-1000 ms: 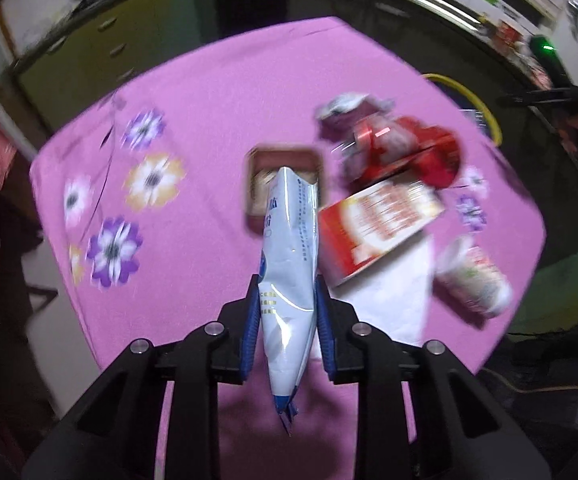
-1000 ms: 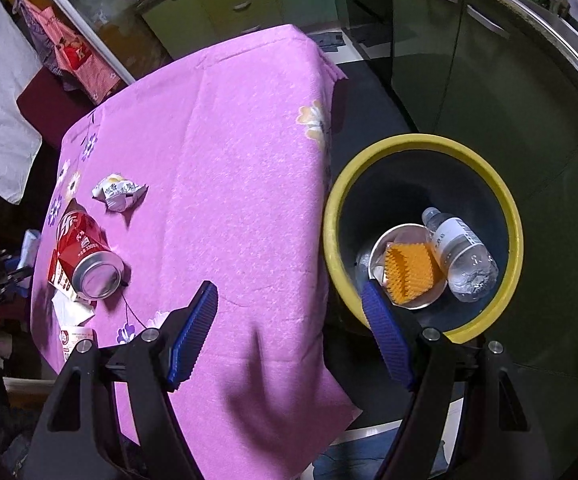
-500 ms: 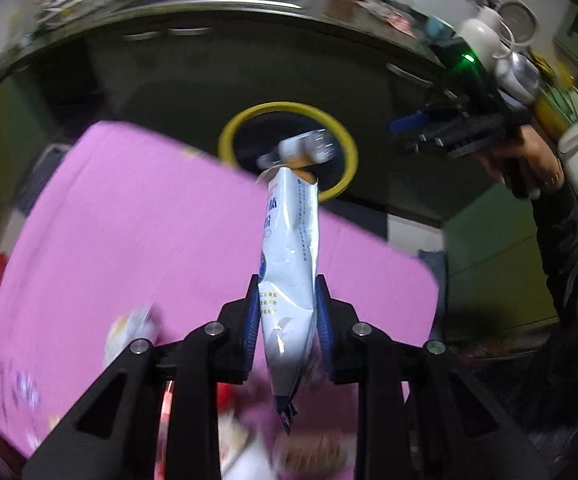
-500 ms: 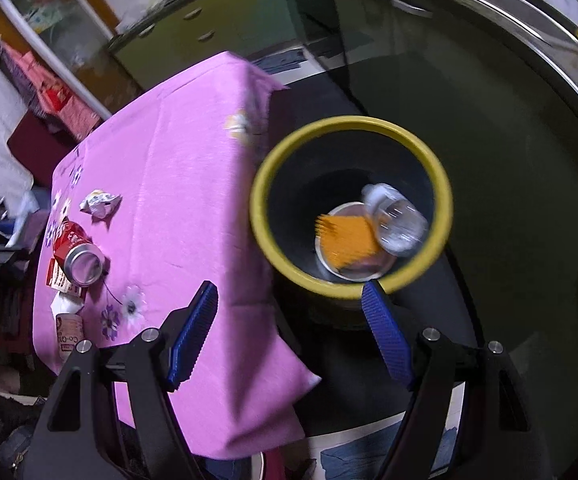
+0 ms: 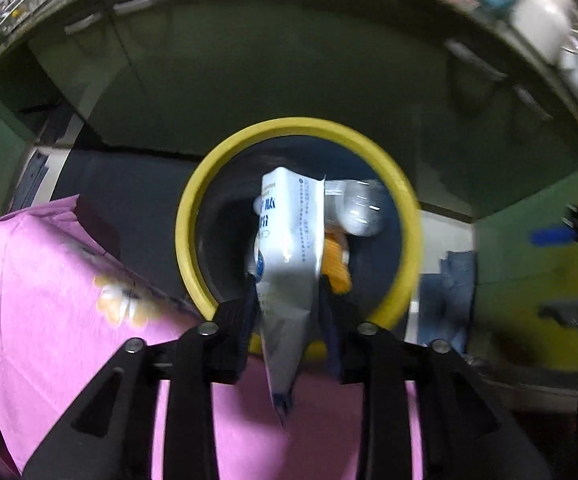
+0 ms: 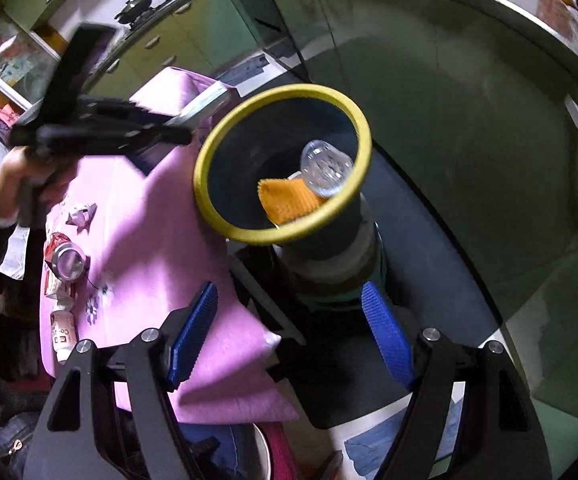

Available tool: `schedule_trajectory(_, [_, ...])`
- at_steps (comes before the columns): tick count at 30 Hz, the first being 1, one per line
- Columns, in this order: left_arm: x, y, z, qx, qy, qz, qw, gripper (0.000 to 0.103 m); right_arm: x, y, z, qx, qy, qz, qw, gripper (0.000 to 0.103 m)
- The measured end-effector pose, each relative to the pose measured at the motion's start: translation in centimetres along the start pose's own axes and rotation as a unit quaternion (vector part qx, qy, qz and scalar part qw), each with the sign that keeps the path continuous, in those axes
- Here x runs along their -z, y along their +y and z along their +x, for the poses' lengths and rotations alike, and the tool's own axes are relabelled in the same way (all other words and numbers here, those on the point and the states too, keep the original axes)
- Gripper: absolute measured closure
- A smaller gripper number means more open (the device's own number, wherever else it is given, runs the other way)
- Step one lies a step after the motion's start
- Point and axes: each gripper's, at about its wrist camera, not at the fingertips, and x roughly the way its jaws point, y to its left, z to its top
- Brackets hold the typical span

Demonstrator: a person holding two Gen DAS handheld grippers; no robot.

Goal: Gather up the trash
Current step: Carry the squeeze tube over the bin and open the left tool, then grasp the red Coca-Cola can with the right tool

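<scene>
Place: home kitchen, dim and cluttered.
Cabinets: green doors with bar handles, curving across the top of the right wrist view.
Counter: steel edge above the cabinets, upper right, strewn with blurred packets.
Cookware: dark pan at upper left, on a hob top.
Appliance: white, kettle-like, upper right of the left wrist view.
Table: pink flowered cloth, left of centre.
Bin: yellow-rimmed, on the floor just beside the table.
</scene>
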Motion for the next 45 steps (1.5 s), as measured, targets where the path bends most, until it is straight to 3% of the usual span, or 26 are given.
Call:
schedule_trajectory(6, [-0.2,0.5,0.2,-0.002,-0.003,-0.013,0.9999,0.056,-0.1,-0.7,-0.3,0.003,0.0,0.003,1.0,0.027])
schedule_trajectory(8, [0.9,0.1,-1.9,-0.002,-0.018,-0.007,0.9998,0.055,-0.3,-0.6,-0.2,0.001,0.001,0.001,1.0,0.027])
schedule_trajectory(13, [4.8,-0.5,-8.3,0.017,-0.073,-0.016,0.997,0.043,-0.7,0.8,0.8,-0.009,0.009,-0.015,1.0,0.027])
schedule_trajectory(16, [9.6,-1.1,-13.0,0.016,-0.123,-0.022,0.992,0.042,-1.1,2.5,1.5,-0.015,0.017,-0.035,0.999,0.027])
schedule_trajectory(19, [14.6,-1.1,-16.8,0.002,-0.161,-0.053,0.9856,0.026,-1.4,4.9,2.1,-0.021,0.025,-0.061,0.998,0.027])
schedule_trajectory(21, [18.1,-0.5,-18.8,-0.004,-0.188,-0.083,0.9787,0.016,-1.5,7.1,2.4,-0.027,0.029,-0.086,0.995,0.027])
schedule_trajectory(25, [25.3,1.0,-21.9,-0.051,-0.237,-0.136,0.9605,0.014,-2.2,13.4,3.3,-0.047,0.043,-0.159,0.985,0.024])
schedule_trajectory(31, [37.2,3.0,-24.8,-0.134,-0.288,-0.246,0.9156,0.009,-3.3,24.7,5.7,-0.096,0.08,-0.274,0.953,0.022])
schedule_trajectory(32, [39.5,3.2,-25.0,-0.152,-0.296,-0.269,0.9037,0.009,-3.5,26.9,6.3,-0.105,0.09,-0.296,0.945,0.022])
schedule_trajectory(34, [42.7,3.3,-25.3,-0.166,-0.305,-0.301,0.888,0.009,-3.8,30.4,7.3,-0.113,0.107,-0.333,0.93,0.018])
schedule_trajectory(37, [46.6,3.9,-25.4,-0.157,-0.317,-0.344,0.8695,0.009,-3.6,35.8,9.1,-0.11,0.129,-0.399,0.901,0.017])
schedule_trajectory(40, [49.5,4.3,-25.3,-0.148,-0.322,-0.375,0.8565,0.009,-2.9,40.0,11.4,-0.09,0.149,-0.466,0.867,0.017])
schedule_trajectory(42, [50.3,4.4,-24.9,-0.148,-0.319,-0.386,0.853,0.009,-2.4,41.8,13.1,-0.069,0.163,-0.498,0.849,0.017])
schedule_trajectory(45, [51.4,4.7,-24.6,-0.146,-0.314,-0.392,0.8522,0.009,-2.1,43.2,14.9,-0.055,0.182,-0.516,0.835,0.017])
